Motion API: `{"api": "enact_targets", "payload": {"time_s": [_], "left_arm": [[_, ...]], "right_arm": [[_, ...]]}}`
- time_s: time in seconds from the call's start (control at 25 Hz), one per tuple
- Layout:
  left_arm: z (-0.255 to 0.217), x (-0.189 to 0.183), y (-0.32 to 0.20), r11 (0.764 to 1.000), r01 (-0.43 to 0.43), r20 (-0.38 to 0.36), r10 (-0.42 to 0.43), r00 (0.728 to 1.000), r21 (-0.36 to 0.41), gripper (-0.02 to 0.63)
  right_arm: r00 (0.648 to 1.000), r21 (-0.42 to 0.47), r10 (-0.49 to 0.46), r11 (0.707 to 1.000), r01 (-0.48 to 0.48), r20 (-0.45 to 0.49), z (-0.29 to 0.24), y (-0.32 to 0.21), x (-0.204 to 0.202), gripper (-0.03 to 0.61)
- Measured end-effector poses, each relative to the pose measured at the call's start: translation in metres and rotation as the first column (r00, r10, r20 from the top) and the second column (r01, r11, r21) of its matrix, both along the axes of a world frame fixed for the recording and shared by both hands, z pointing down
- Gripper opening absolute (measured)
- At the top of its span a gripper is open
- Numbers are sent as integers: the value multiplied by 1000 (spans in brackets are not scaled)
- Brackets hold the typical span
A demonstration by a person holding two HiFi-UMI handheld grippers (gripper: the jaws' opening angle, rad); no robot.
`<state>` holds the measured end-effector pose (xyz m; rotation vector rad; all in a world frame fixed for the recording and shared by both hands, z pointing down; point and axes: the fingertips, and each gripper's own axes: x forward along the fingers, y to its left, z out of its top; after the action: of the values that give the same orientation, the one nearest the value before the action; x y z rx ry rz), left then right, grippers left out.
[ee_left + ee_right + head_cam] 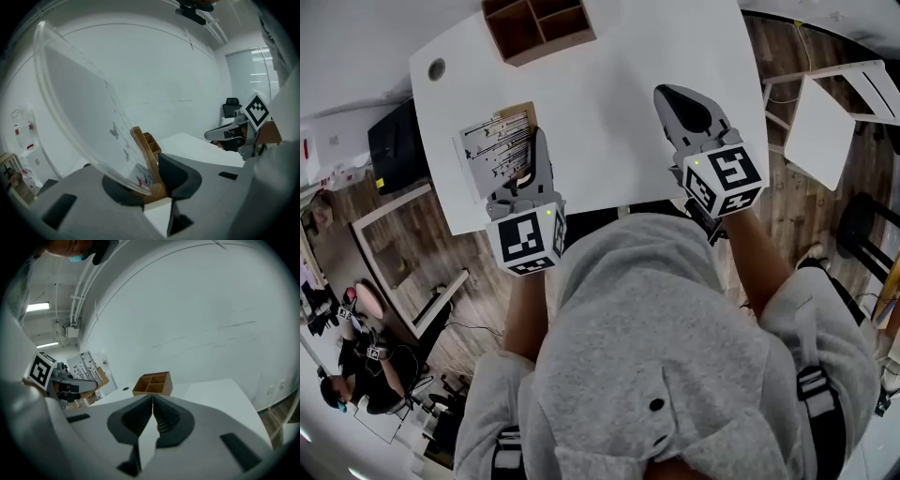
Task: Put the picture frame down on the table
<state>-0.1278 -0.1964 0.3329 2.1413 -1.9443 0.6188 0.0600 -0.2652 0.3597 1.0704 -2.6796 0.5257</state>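
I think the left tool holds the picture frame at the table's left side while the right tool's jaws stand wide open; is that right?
Not quite: the right tool is shut, with nothing in it, as the right gripper view shows. The left tool does hold the picture frame at the left side of the table.

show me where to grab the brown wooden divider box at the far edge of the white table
Likely one thin outer wall or inner divider of the brown wooden divider box, coming from above: it sits upright on the white table with its top open, so its walls are easy to straddle.
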Motion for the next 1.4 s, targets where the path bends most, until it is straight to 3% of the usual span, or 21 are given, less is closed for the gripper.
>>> {"api": "enact_targets", "payload": {"time_s": [0.4, 0.96, 1.4], "left_arm": [[13, -13, -9, 1000, -9, 1, 9, 1000, -22, 112], [43, -40, -13, 997, -51, -43, 48, 998, -64, 112], [115, -80, -25, 989, -64, -85, 53, 995, -133, 113]], "right_arm": [[1000, -16, 14, 1000, -14, -9, 6, 1, -13, 26], [994, -12, 55, 998, -56, -95, 17, 4, -37, 26], [986, -47, 76, 995, -84, -149, 72, -8, -79, 26]]}}
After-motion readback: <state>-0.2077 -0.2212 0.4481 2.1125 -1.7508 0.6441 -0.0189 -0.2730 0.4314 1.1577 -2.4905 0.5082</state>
